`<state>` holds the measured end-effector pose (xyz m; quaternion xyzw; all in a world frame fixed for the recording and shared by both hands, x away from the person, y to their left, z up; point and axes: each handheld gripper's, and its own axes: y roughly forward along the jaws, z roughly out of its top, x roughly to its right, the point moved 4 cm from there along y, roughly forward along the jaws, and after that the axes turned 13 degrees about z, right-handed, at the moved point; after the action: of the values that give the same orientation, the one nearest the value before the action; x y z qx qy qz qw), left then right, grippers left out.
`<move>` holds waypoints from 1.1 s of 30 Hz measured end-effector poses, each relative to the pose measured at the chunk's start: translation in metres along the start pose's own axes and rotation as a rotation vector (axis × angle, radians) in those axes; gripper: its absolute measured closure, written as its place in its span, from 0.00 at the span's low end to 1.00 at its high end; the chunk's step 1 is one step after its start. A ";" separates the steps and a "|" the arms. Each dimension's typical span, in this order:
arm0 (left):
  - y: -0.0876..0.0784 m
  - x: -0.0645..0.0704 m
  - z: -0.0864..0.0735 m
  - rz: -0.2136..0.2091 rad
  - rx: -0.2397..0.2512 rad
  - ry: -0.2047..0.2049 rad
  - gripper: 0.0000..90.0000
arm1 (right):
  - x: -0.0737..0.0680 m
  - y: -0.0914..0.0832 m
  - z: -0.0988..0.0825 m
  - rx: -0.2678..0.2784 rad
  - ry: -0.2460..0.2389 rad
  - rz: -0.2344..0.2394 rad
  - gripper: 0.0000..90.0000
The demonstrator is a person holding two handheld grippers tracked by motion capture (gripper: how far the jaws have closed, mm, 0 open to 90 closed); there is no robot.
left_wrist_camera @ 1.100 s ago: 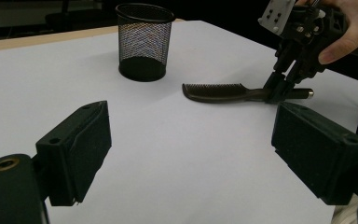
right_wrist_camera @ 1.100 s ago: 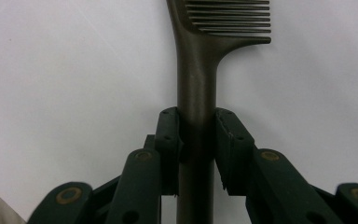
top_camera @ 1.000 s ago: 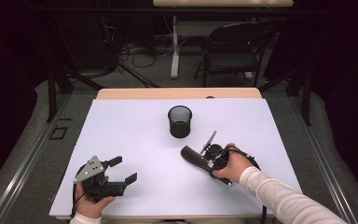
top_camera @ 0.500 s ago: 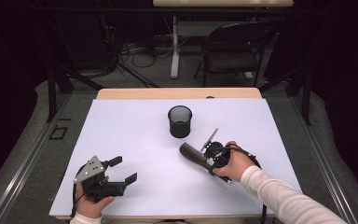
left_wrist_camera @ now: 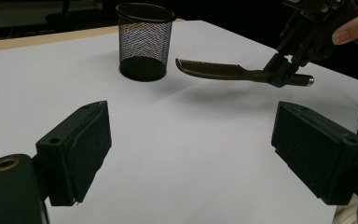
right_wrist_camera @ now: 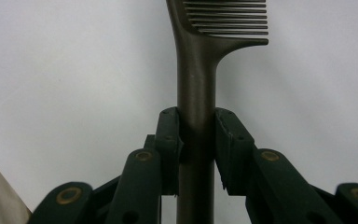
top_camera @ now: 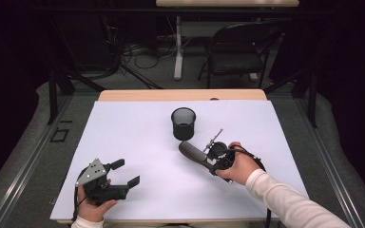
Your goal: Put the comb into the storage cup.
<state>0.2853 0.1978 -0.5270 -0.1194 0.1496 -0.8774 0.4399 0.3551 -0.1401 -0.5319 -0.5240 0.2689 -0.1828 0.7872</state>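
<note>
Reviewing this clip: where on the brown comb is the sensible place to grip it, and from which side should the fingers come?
Grip the comb on its plain round handle, behind the toothed head, fingers closing across it from either flank. The handle is narrow and smooth, while the teeth would give poor purchase. The right gripper already clamps it that way, holding it lifted with the head pointing toward the mesh cup.

A white-topped table (top_camera: 133, 128) with a wooden far edge stands on grey carpet in a dim room. Beyond it, a dark folding chair (top_camera: 237, 52) and tangled cables (top_camera: 133, 57) sit beneath a second table (top_camera: 228, 4), the surroundings falling into black.
</note>
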 end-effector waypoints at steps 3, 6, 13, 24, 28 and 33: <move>0.000 0.000 0.000 0.000 0.000 0.000 0.13 | -0.002 -0.003 0.001 0.023 -0.009 -0.001 0.81; 0.000 0.000 0.000 0.000 -0.001 0.000 0.13 | -0.005 -0.006 0.003 0.044 -0.025 -0.003 0.81; 0.000 0.000 0.000 -0.002 -0.002 0.001 0.13 | -0.015 -0.012 0.010 0.106 -0.066 -0.008 0.81; 0.000 0.000 0.000 -0.001 -0.002 0.000 0.13 | -0.019 -0.016 0.018 0.179 -0.112 -0.045 0.81; 0.000 0.000 0.000 0.000 -0.001 0.001 0.13 | -0.021 -0.019 0.023 0.231 -0.136 -0.064 0.81; 0.000 0.000 0.000 0.003 0.000 -0.001 0.13 | -0.022 -0.022 0.027 0.277 -0.151 -0.081 0.81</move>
<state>0.2855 0.1980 -0.5274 -0.1197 0.1492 -0.8767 0.4413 0.3538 -0.1164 -0.4982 -0.4332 0.1598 -0.2098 0.8619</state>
